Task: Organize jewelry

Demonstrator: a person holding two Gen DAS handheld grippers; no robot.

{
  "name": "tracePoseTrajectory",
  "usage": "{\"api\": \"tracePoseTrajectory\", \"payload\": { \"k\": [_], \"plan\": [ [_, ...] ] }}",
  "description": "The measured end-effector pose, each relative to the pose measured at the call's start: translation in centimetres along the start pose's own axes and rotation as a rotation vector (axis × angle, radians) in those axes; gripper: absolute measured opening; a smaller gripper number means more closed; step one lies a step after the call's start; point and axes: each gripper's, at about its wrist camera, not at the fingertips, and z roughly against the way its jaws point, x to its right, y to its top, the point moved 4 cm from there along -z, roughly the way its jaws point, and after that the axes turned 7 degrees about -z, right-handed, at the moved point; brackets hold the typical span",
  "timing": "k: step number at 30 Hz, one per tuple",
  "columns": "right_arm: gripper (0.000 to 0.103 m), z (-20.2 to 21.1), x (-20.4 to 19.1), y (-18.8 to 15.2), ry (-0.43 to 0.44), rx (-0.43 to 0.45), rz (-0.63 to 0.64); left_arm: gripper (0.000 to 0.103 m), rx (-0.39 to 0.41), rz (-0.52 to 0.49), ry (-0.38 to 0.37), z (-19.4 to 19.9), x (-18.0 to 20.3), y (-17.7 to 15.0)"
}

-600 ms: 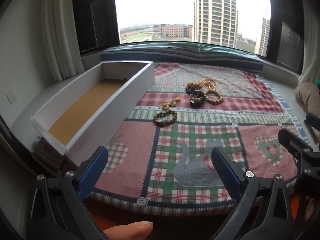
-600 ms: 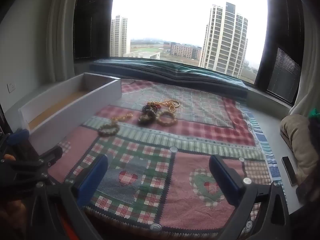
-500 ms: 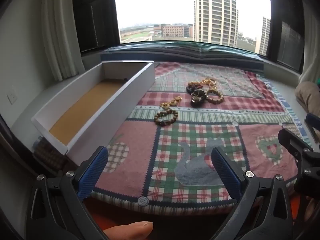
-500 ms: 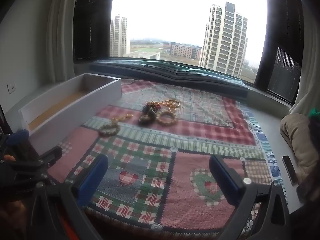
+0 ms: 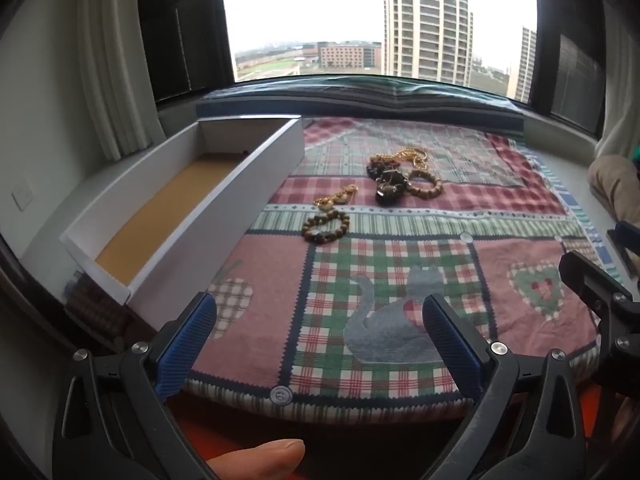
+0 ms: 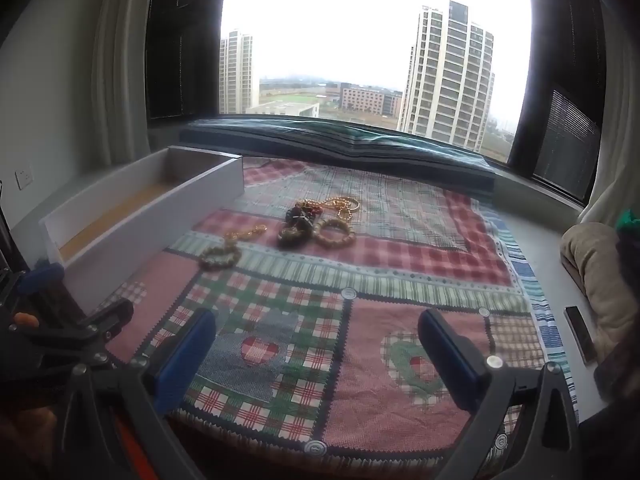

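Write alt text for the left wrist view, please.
Bracelets and gold chains lie scattered on a patchwork quilt, beside a long white box with nothing visible inside. The left tool hangs open and empty above the quilt's near edge, before a city window.

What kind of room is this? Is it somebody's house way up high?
Probably a home, on a bay-window ledge high up in an apartment. Tall towers show through the big window, a patchwork quilt covers the ledge, and curtains hang at the side. Bracelets lie beside a white drawer.
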Motion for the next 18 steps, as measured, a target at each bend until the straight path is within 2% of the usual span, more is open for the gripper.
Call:
{"api": "tracePoseTrajectory", "payload": {
  "k": [18],
  "plan": [
    [0.103, -0.38, 0.54, -0.25, 0.002, -0.015, -0.019, 0.102, 0.014, 0.013, 0.015, 0.71, -0.24, 0.29]
  ]
}}
